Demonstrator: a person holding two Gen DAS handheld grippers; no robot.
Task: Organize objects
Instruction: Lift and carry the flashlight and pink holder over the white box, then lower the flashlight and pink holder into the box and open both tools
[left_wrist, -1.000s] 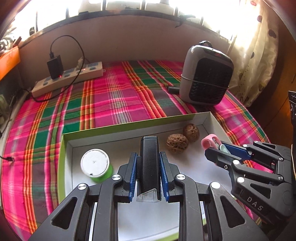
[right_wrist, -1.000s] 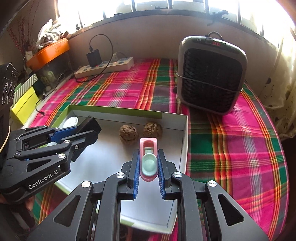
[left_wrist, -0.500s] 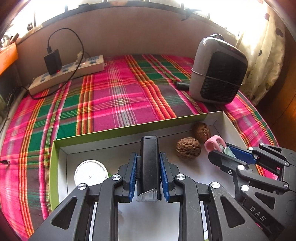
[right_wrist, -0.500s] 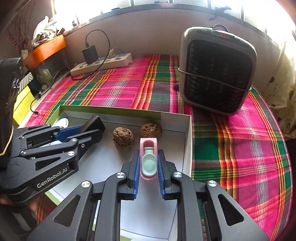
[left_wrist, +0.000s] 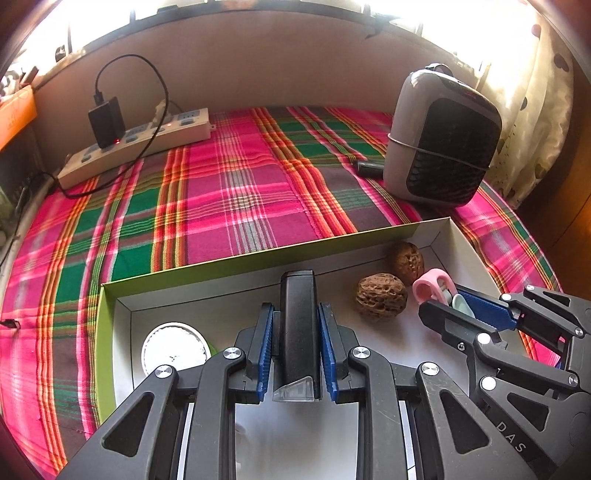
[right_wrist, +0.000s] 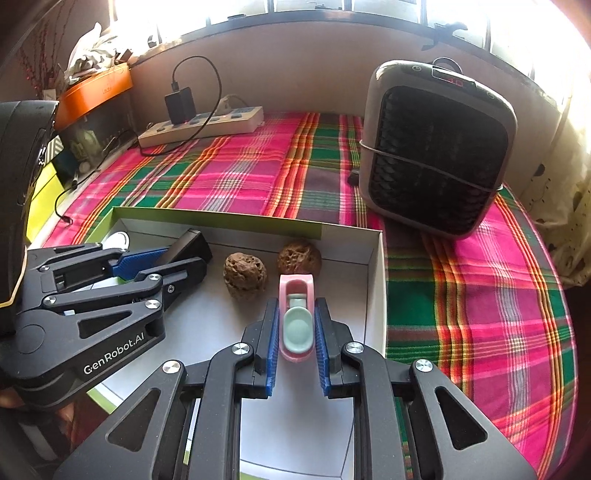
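Observation:
My left gripper (left_wrist: 296, 325) is shut on a black bar-shaped object (left_wrist: 297, 317) with a clear end, held over the shallow white box with green sides (left_wrist: 258, 258). My right gripper (right_wrist: 296, 328) is shut on a small pink clip with a pale green pad (right_wrist: 296, 321), near the box's right wall. Two brown walnuts (left_wrist: 382, 299) (left_wrist: 406, 260) lie inside the box just ahead of the pink clip; they show as well in the right wrist view (right_wrist: 245, 275) (right_wrist: 299, 258). A white-lidded green jar (left_wrist: 173, 349) stands in the box's left part.
The box rests on a pink and green plaid cloth (left_wrist: 229, 192). A grey fan heater (right_wrist: 436, 147) stands at the back right. A white power strip (left_wrist: 136, 146) with a black charger and cable lies at the back left. An orange box (right_wrist: 94, 88) sits on a side shelf.
Both views have shifted slightly, so the box and walnuts sit a little differently in frame. Both grips are unchanged.

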